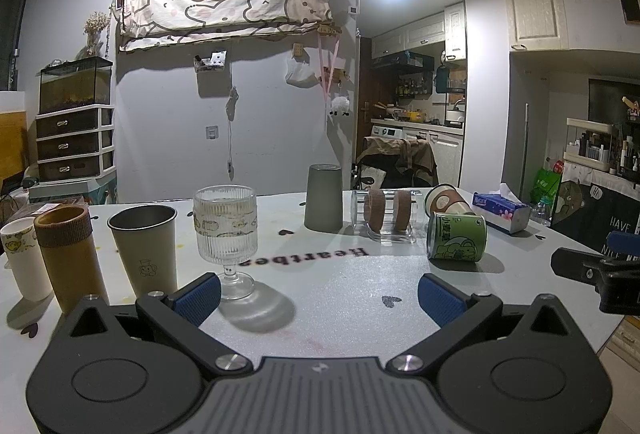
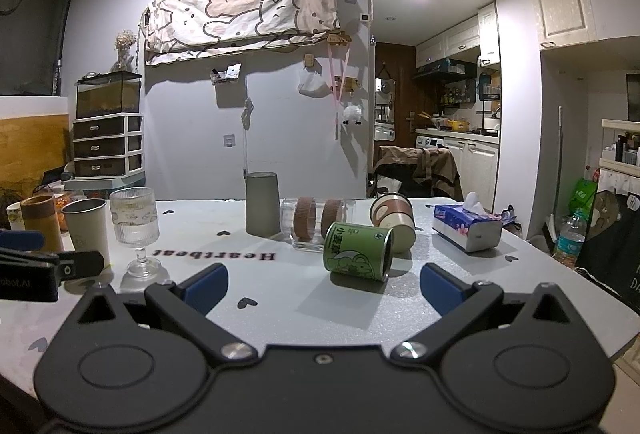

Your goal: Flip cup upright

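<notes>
A green printed cup (image 2: 358, 252) lies on its side on the white table (image 2: 304, 298), its mouth to the right; it also shows in the left wrist view (image 1: 456, 237). Behind it a brown and cream paper cup (image 2: 394, 220) lies on its side. A clear glass with brown bands (image 2: 316, 224) lies on its side. A grey cup (image 2: 262, 204) stands mouth down. My right gripper (image 2: 323, 284) is open and empty, just in front of the green cup. My left gripper (image 1: 319, 296) is open and empty, next to an upright ribbed stem glass (image 1: 226, 234).
Upright cups stand at the left: a steel cup (image 1: 146, 248), a brown sleeved cup (image 1: 68, 254) and a white cup (image 1: 22, 256). A tissue pack (image 2: 466, 228) lies at the right rear. A water bottle (image 2: 570, 238) stands past the table's right edge.
</notes>
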Demonstrator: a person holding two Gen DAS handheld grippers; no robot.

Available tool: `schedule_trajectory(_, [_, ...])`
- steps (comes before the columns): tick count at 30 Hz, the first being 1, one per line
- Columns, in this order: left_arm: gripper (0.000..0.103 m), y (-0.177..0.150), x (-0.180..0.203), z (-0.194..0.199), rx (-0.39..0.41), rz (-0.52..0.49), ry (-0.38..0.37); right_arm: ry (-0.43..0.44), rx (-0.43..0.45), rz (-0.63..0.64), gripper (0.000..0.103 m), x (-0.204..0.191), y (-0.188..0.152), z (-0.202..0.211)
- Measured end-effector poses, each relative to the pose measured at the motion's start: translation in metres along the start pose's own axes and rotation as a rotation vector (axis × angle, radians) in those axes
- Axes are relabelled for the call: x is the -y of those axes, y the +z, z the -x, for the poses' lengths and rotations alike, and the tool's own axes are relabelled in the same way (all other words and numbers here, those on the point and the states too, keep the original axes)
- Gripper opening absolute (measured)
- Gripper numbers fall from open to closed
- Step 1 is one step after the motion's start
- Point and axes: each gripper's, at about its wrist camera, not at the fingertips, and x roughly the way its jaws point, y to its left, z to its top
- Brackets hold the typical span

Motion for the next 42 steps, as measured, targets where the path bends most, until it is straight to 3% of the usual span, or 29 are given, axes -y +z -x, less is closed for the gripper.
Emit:
schedule_trajectory(13, [0.103, 0.0, 0.0, 0.0, 0.0, 0.001, -0.001, 0.009, -0.003, 0.001, 0.103, -0.003, -0.003, -0.002])
schedule_trajectory(21, [0.103, -0.002, 0.002, 0.006, -0.001, 0.004, -0.002, 0.11, -0.027, 0.096, 0.103, 0.006, -0.001, -0.021])
schedule_trajectory(28, [0.103, -0.005, 0.004, 0.008, -0.009, 0.023, -0.008, 0.201, -0.071, 0.33, 0.101, 0.026, 0.021, -0.07])
schedule_trajectory(34, [0.103, -0.011, -0.004, 0.003, -0.018, 0.037, -0.004, 0.229, -0.134, 0.453, 0.098, 0.028, 0.032, -0.119])
schedule_trajectory(42, [0.103, -0.024, -0.021, -0.009, -0.038, 0.065, -0.014, 0.2, -0.327, 0.939, 0.095, -0.006, 0.021, -0.185])
